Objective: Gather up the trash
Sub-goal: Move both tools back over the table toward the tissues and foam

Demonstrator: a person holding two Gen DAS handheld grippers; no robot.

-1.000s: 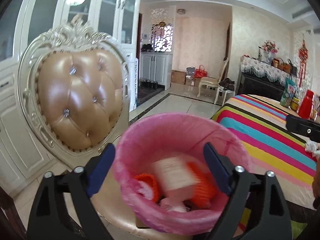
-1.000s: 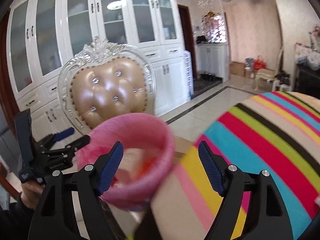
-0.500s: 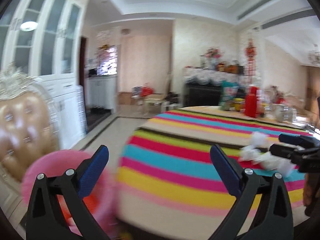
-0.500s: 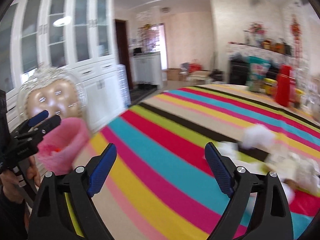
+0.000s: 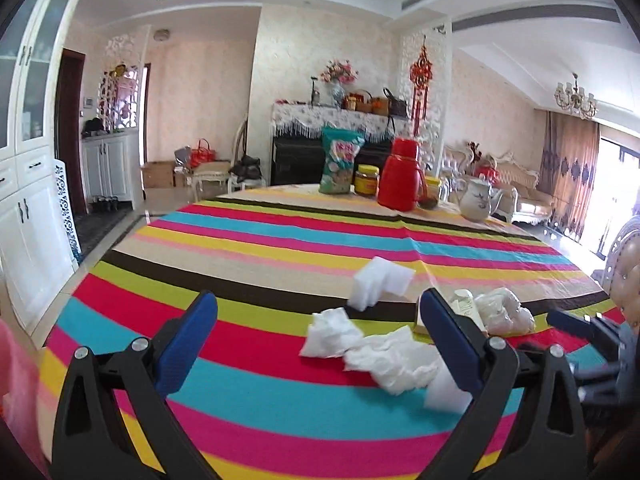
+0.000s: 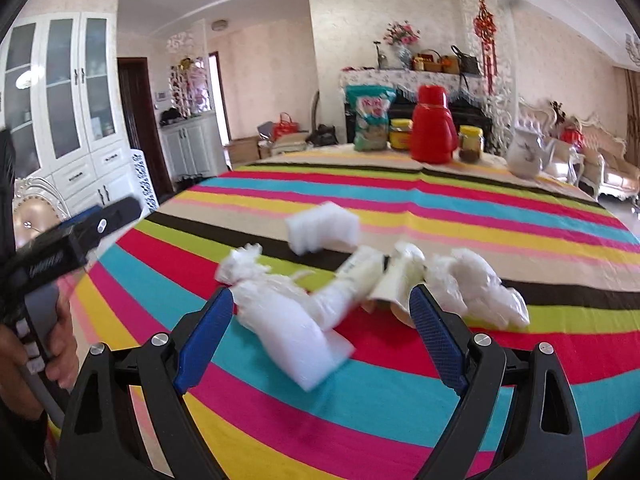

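White trash lies on the striped tablecloth [image 5: 248, 248]: crumpled tissues [image 5: 384, 354], a white foam block [image 5: 380, 282], a crumpled plastic bag [image 5: 502, 312] and a small carton [image 5: 464, 308]. In the right wrist view the tissues [image 6: 288, 312], foam block [image 6: 322, 228], carton [image 6: 396, 284] and bag [image 6: 476, 284] lie just ahead. My left gripper [image 5: 318, 342] is open and empty above the table, left of the pile. My right gripper [image 6: 320, 334] is open and empty, close over the tissues. The pink bin liner [image 5: 18, 396] shows at the left edge.
At the table's far side stand a snack bag [image 5: 340, 160], a yellow-lidded jar [image 5: 366, 180], a red thermos [image 5: 400, 176] and a white teapot [image 5: 476, 200]. A padded chair [image 6: 34, 216] stands left of the table. White cabinets line the left wall.
Both grippers have swung right from the pink bin on the chair to face the table. The trash pile is now close in front of both. Both stay open.
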